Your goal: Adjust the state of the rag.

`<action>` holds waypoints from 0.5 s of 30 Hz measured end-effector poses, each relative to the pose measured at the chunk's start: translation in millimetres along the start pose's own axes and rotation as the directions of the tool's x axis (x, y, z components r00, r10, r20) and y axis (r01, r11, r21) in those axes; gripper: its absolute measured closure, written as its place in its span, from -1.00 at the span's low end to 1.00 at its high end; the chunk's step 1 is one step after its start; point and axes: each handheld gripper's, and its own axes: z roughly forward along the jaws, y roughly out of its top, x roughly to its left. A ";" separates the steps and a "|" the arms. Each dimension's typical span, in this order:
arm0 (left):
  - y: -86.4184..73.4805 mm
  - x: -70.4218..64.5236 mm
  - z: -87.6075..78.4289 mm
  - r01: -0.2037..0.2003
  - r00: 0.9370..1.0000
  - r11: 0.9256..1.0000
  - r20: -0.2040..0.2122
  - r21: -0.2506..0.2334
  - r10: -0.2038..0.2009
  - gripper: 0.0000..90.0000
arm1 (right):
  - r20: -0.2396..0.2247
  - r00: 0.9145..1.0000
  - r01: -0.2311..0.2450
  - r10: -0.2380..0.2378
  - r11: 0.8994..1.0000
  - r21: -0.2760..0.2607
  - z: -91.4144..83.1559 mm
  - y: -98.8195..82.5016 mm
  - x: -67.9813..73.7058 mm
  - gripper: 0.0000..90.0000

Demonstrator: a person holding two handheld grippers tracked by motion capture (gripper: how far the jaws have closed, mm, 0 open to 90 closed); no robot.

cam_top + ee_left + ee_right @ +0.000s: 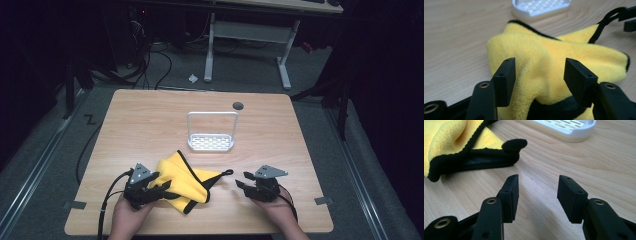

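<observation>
The high view looks forward and down over the whole bench [150,125] from above its near edge. Each claw camera sits low and close, looking along its own jaws; both share the yellow cloth [554,60] and white rack [564,128].

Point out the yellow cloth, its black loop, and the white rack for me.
yellow cloth [181,176], high view, middle of folded top.
black loop [227,172], high view, loop's end.
white rack [211,142], high view, slotted base.

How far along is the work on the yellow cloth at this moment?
Done: the yellow black-edged microfibre cloth lies bunched and partly folded over on the wooden table. In hand: the left gripper straddles a fold, jaws open. Left: the right gripper is open over bare wood, and the white slotted rack holds nothing.
</observation>
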 end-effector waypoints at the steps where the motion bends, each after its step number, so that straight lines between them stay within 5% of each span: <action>1: 2.3 -4.3 -3.6 -0.006 1.000 1.000 0.023 -0.012 0.006 -0.08 | -0.003 1.000 0.000 0.000 1.000 0.002 0.5 0.3 0.2 0.15; 6: 6.5 -25.4 -1.9 -0.060 0.994 0.998 0.091 -0.015 0.061 -0.14 | -0.002 1.000 0.002 -0.002 1.000 0.016 2.1 1.1 1.8 0.14; 8: 6.0 -40.1 10.7 -0.093 0.986 0.996 0.139 0.018 0.090 -0.19 | -0.002 1.000 -0.004 0.004 0.999 0.032 2.3 1.3 2.5 0.15; 12: 3.4 -49.1 25.9 -0.127 0.980 0.990 0.160 0.061 0.116 -0.24 | -0.003 1.000 -0.005 0.005 1.000 0.031 1.5 1.2 3.1 0.17; 15: -3.9 -58.0 45.5 -0.190 0.975 0.973 0.139 0.132 0.172 -0.23 | -0.013 1.000 -0.003 0.003 1.000 0.028 1.7 1.0 4.7 0.17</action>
